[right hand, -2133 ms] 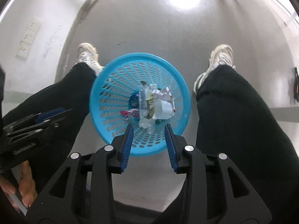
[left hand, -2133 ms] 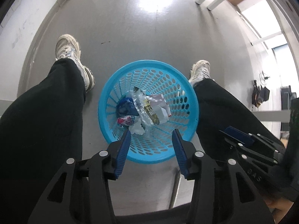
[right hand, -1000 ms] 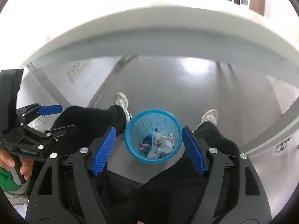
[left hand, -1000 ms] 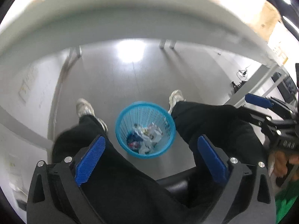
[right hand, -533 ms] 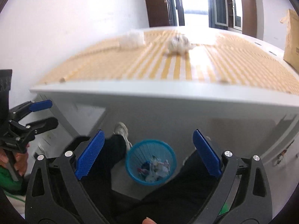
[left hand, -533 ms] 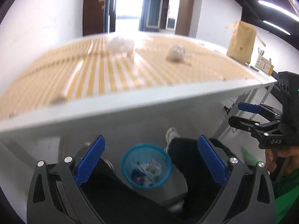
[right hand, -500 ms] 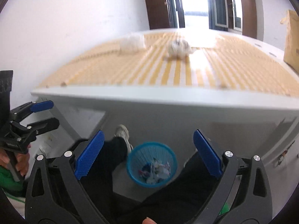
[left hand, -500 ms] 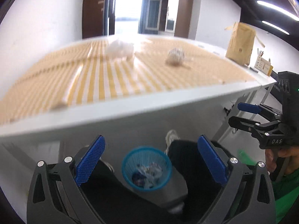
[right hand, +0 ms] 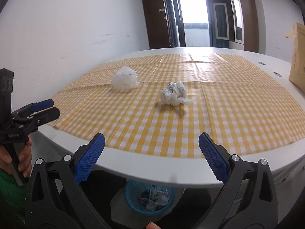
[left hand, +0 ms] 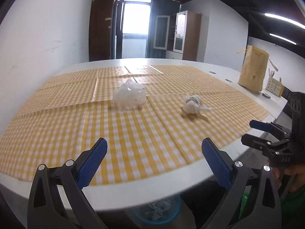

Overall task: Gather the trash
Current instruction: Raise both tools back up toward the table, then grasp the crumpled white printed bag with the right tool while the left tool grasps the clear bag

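Two crumpled pieces of trash lie on the yellow checked tablecloth (left hand: pixel 133 133). A clear plastic wad (left hand: pixel 130 95) lies further left, also in the right wrist view (right hand: pixel 124 79). A white printed bag wad (left hand: pixel 193 104) lies to its right, also in the right wrist view (right hand: pixel 174 93). The blue trash basket (right hand: pixel 149 200) with several scraps stands on the floor under the table edge, partly showing in the left wrist view (left hand: pixel 156 211). My left gripper (left hand: pixel 153 148) is open and empty above the near table edge. My right gripper (right hand: pixel 151 144) is open and empty, also short of the trash.
A tall brown paper bag (left hand: pixel 254 68) stands at the table's far right, with a small desk organizer (left hand: pixel 274 85) beside it. A white wall runs along the left. Cabinets and a bright doorway (right hand: pixel 192 17) are at the back. The white table rim (right hand: pixel 171 173) curves below the grippers.
Both grippers have risen from above the basket on the floor to above the table edge and opened wide. The view now takes in the tabletop and the two wads.
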Tool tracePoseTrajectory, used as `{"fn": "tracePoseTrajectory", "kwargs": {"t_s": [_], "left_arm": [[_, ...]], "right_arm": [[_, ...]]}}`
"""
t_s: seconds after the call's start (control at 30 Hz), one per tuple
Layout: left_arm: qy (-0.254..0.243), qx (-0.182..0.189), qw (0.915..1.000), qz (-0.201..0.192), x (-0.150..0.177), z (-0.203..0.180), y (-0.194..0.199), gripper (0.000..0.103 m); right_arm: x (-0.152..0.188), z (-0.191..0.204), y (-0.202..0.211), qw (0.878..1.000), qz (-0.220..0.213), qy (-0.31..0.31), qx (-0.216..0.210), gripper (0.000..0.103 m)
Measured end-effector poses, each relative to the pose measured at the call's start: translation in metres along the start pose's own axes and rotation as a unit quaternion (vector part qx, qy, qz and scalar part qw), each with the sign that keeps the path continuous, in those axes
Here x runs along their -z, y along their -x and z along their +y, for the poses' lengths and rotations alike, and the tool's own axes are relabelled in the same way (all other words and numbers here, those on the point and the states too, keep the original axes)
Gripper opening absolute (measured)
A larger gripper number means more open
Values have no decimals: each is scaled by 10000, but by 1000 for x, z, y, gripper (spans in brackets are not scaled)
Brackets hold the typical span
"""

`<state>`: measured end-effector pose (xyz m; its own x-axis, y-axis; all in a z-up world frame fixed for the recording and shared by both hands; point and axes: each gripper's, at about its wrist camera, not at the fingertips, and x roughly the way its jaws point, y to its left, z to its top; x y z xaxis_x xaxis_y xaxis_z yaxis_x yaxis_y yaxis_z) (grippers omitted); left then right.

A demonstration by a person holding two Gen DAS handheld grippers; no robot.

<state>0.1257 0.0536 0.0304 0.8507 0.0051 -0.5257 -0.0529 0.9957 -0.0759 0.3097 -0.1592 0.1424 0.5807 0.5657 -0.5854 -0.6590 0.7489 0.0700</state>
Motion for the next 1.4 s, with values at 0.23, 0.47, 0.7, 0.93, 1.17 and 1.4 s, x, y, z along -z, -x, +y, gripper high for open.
{"fn": "tracePoseTrajectory", "kwargs": {"t_s": [0.23, 0.47, 0.7, 0.93, 1.17, 1.4], "left_arm": [[24, -244, 9995, 218, -31, 16, -40, 97], [3, -446, 9981, 425, -54, 28, -79, 97], [-1, -581, 9963, 627, -80, 41, -124, 97], [-23, -753, 9930, 907, -106, 51, -167, 97], [295, -537, 9899, 1281, -118, 62, -213, 97], [630, -111, 9879, 1414, -103, 66, -214, 63]], "right_arm": [[-23, -11, -30, 9999, 110, -85, -88, 94], [-49, -24, -66, 9987, 380, -175, -275, 94], [-69, -34, -98, 9979, 593, -185, -191, 92], [-83, -54, -130, 9939, 1004, -358, -274, 82], [-88, -58, -157, 9887, 1351, -586, -273, 65], [-82, -53, -156, 9883, 1401, -541, -279, 47]]}}
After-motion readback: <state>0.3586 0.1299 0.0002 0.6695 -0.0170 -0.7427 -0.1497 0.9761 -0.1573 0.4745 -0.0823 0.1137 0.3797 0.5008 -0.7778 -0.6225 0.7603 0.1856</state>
